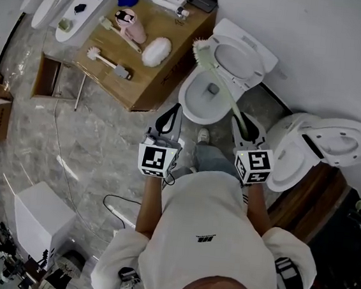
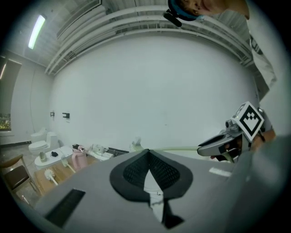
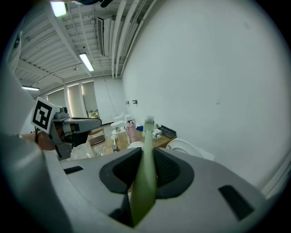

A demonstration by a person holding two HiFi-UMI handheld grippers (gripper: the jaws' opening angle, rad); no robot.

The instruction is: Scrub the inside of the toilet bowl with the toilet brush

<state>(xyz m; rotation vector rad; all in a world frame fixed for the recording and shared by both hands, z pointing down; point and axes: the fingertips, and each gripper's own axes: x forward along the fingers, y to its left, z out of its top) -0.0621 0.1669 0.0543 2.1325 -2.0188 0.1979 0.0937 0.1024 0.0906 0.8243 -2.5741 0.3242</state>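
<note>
toilet brush [image 1: 209, 65] is clamped in the right gripper [image 1: 246, 129]: the right gripper view shows both jaws closed tight on the pale green handle, which runs out between them with the bristle head at its far end. in the head view the handle slants from the gripper toward 11 o'clock, across the open toilet bowl [image 1: 186, 106] that stands at the person's 12 o'clock. the bristle head lies past the bowl's rim at about 11 o'clock of it, near the corner of the wooden table [image 1: 156, 74]. it looks held up in the air rather than down inside, though height is hard to judge from above. the seat lid [image 1: 241, 54] is raised against the wall.

left gripper [image 1: 169, 121] hovers just beside the bowl at its 7 o'clock. its jaws are drawn together with nothing between them.

as i read it, the brush is in hand but the scrubbing contact is not made at this moment. the next move calls for drawing the head back toward 5 o'clock and tipping it down so the bristles meet the inner wall, then sweeping round under the rim. the grip sits far from the head, so the long handle may flex. a second toilet [image 1: 294, 159] stands at 3 o'clock and plays no part.
</note>
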